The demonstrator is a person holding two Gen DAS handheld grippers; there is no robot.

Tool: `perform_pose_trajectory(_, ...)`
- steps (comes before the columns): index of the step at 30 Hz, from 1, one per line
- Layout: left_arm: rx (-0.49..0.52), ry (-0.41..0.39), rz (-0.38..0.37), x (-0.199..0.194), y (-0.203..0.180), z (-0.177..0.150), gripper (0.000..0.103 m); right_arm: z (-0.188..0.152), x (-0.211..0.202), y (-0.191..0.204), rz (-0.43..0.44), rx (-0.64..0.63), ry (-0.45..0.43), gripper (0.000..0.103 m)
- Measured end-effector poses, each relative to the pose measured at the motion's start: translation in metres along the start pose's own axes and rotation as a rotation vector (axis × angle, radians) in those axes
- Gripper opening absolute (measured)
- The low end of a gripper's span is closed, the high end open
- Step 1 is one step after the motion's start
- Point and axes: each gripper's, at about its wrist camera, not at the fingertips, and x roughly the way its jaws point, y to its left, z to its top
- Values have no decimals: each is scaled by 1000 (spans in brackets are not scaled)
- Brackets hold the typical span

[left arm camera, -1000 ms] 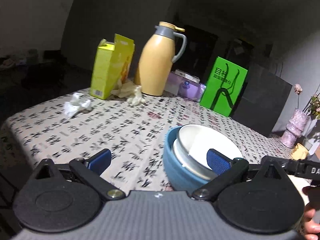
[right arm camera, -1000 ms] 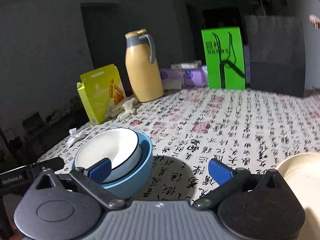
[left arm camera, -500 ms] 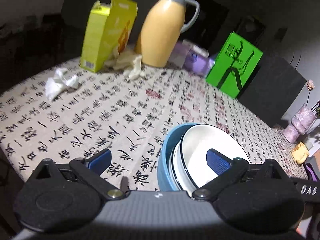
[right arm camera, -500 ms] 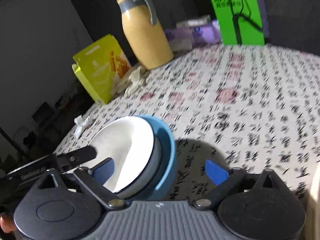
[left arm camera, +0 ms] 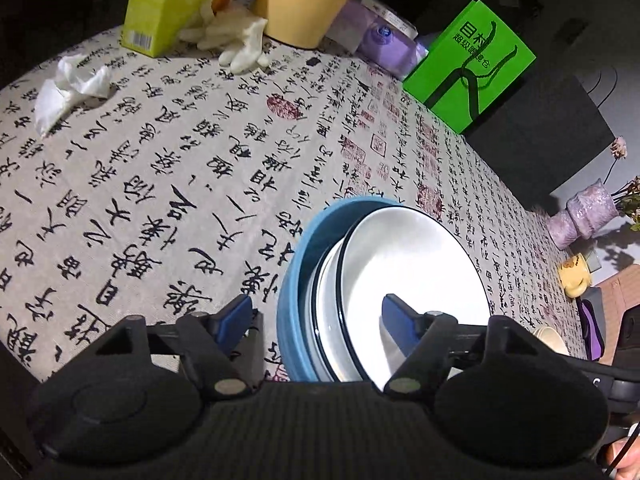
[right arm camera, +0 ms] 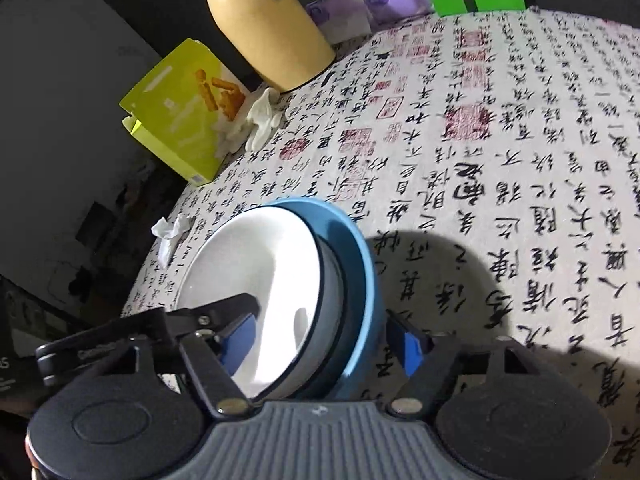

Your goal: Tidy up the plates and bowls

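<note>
The nested bowls, a white bowl (left arm camera: 408, 264) inside a blue bowl (left arm camera: 298, 280), sat on the calligraphy tablecloth (left arm camera: 168, 168). The left gripper (left arm camera: 316, 320) and right gripper (right arm camera: 320, 340), jaws just closing, each straddled an opposite rim, one pad inside the white bowl, one outside the blue wall. Neither pair visibly pressed.

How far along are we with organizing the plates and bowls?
Done: the white bowl sits nested in the blue bowl. In hand: the left claw and right claw each straddle the stack's rim from opposite sides, jaws just closing, no pad clearly pressing yet. Left: gripping, moving the stack, and the cream dish lying apart.
</note>
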Motion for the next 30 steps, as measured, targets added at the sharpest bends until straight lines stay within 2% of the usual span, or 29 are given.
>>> perform_pose_trajectory(4,-20,18,-18,2,2,2,71,1,3,0,-2,17,-1,69)
perform_pose_trajectory(8,-12,39,-28,7,-2,3,59,2,6,-1,-25,24,7,62)
perform_pose_trajectory(15,-32,56,-19,13,2,3,48,1,14,-6,-35,49,37,49)
perform_pose_trajectory(21,-43,64,-31,16,4,3,48,0,19,-9,-26,69,45,47)
perform_pose_trajectory(30,-58,73,-59,20,6,1,53,-2,20,-22,39,138,45,47)
